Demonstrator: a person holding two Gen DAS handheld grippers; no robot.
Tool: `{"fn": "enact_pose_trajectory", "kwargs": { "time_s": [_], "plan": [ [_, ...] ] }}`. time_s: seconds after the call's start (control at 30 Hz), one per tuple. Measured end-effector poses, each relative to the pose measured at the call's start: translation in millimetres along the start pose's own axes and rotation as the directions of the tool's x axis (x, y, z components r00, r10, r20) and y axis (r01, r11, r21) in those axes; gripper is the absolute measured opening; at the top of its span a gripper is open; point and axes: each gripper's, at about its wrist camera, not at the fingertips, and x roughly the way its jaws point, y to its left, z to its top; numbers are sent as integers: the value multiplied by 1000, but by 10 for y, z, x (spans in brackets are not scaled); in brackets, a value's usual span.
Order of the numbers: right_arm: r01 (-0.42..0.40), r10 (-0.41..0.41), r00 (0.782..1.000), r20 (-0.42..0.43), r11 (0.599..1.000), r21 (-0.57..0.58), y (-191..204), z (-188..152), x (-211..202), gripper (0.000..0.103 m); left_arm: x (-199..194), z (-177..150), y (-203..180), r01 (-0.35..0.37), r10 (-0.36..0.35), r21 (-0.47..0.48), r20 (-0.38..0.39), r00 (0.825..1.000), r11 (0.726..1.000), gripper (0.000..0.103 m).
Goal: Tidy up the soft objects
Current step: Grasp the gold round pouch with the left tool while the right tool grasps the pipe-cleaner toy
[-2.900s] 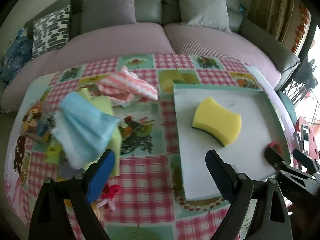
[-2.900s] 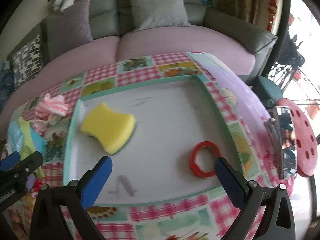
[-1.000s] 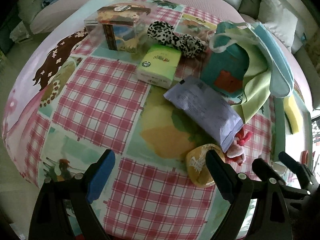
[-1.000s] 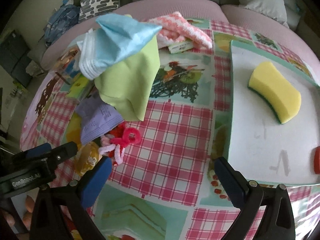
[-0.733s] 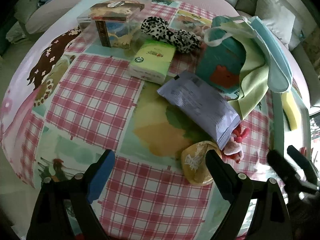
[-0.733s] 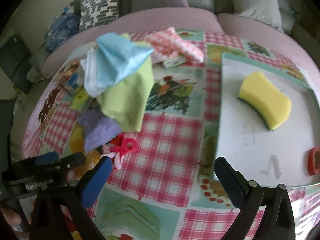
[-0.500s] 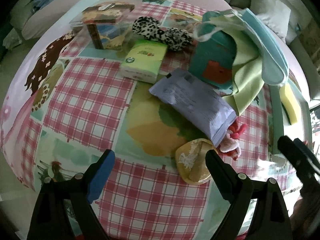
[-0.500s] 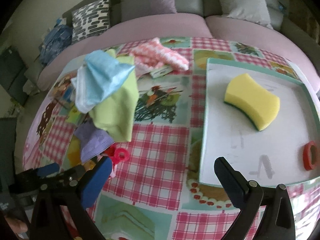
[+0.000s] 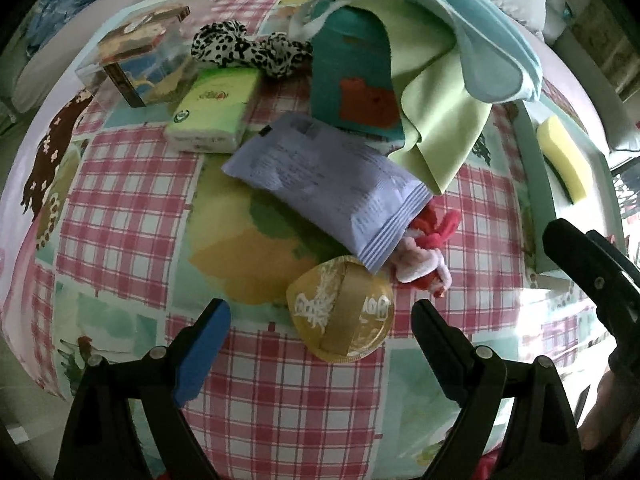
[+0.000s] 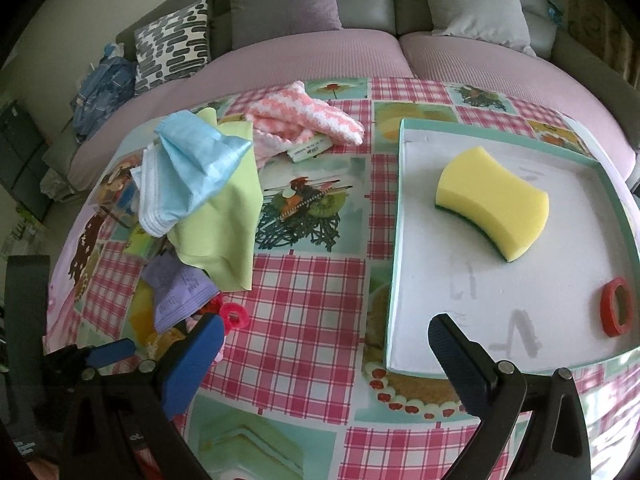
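Tabletop (image 10: 304, 312), covered in a pink-checked picture cloth, sofa (image 10: 320, 52) behind it.

Left gripper (image 9: 320, 320): fingers spread wide, nothing between the pads, poised above a round gold-wrapped disc (image 9: 342, 314) that lies just past the tips. Grasping nothing.

Right gripper (image 10: 324, 344): fingers likewise released and wide apart, empty, held over the near edge of the cloth beside the tray's near left corner.

Tray (image 10: 394, 240), white floor with teal rim, on the right of the tabletop. In it: yellow sponge (image 10: 492, 204) with a dark green underside, toward the far side; red ring (image 10: 618, 306) by the near right rim.

Heap on the left of the tabletop:
- light blue cloth (image 10: 200, 156) on top, over a white ribbed cloth (image 10: 150, 196);
- lime green cloth (image 10: 224, 220) beneath them, draped over a teal card holder (image 9: 354, 76);
- lilac packet (image 9: 328, 180), one end resting on the gold disc and on a small red and pink plush toy (image 9: 424, 256);
- green tissue pack (image 9: 214, 110) beside the packet;
- leopard-print scrunchie (image 9: 248, 50) behind the tissue pack;
- clear box with a printed block inside (image 9: 140, 60) at the far left.

Pink and white knitted cloth (image 10: 304, 120) at the far edge of the tabletop, apart from the heap, lying over a small green label (image 10: 310, 146).
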Motion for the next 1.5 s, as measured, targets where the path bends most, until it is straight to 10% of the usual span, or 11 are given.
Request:
{"fn": "enact_pose_trajectory", "kwargs": {
  "time_s": [0.33,1.5],
  "plan": [
    [6,-7,1000,-7,1000,-17,57,-4,21,103,27,-19,12,45,-45,4,26,999,999,54],
    [-38,18,996,-92,973,-229,639,-141,293,103,-511,-11,1442,-5,38,-221,143,989,975,52]
  ]
}}
